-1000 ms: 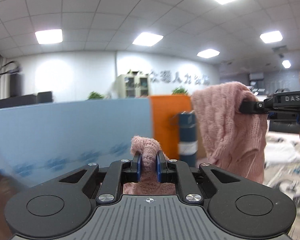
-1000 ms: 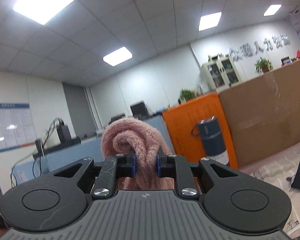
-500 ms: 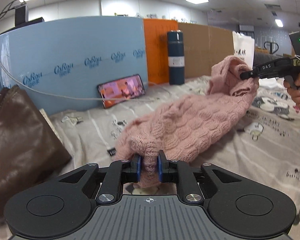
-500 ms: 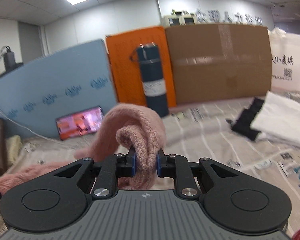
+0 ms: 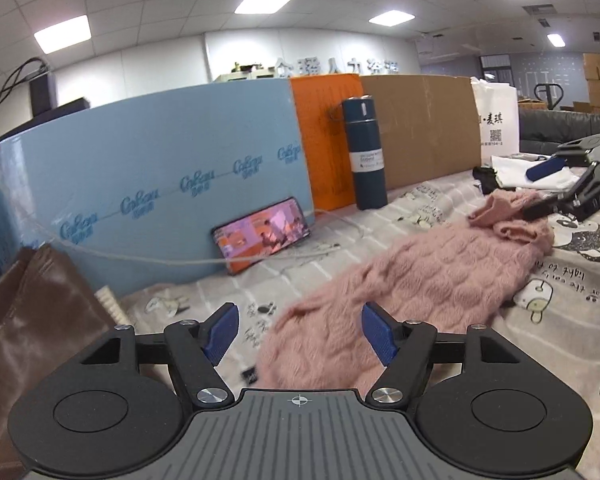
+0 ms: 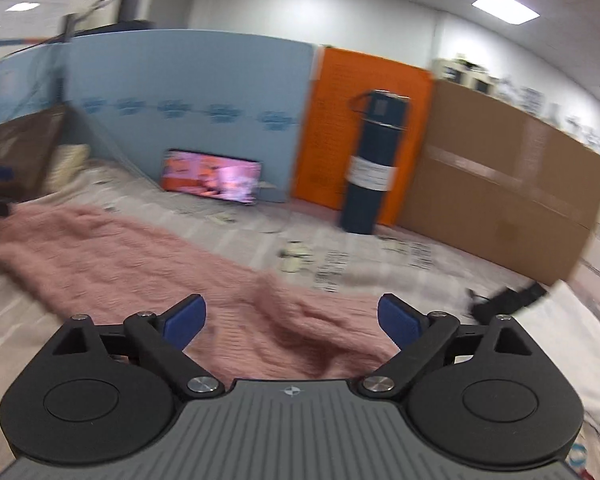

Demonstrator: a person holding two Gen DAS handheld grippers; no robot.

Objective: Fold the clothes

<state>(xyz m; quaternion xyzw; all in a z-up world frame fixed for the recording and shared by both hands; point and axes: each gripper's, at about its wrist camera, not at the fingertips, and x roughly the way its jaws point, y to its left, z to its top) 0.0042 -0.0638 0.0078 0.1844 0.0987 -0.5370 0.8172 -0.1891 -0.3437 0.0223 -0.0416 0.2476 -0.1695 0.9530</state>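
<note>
Left wrist: pink knit sweater (image 5: 432, 280) laid out, soft, floppy; grab at corners. Left gripper (image 5: 298, 334), right gripper (image 6: 292, 320) just spread, nothing pinched.

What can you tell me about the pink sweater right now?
The pink sweater is a chunky cable-knit, fuzzy like wool, lying stretched in a long strip across the printed bedsheet. One end is bunched in a rumpled heap near the right gripper; the other end lies between the spread fingers of the left gripper, unpinched. Both grippers have just been opening, and neither grips it. It lies unfolded, clear of the phone and the flask.
</note>
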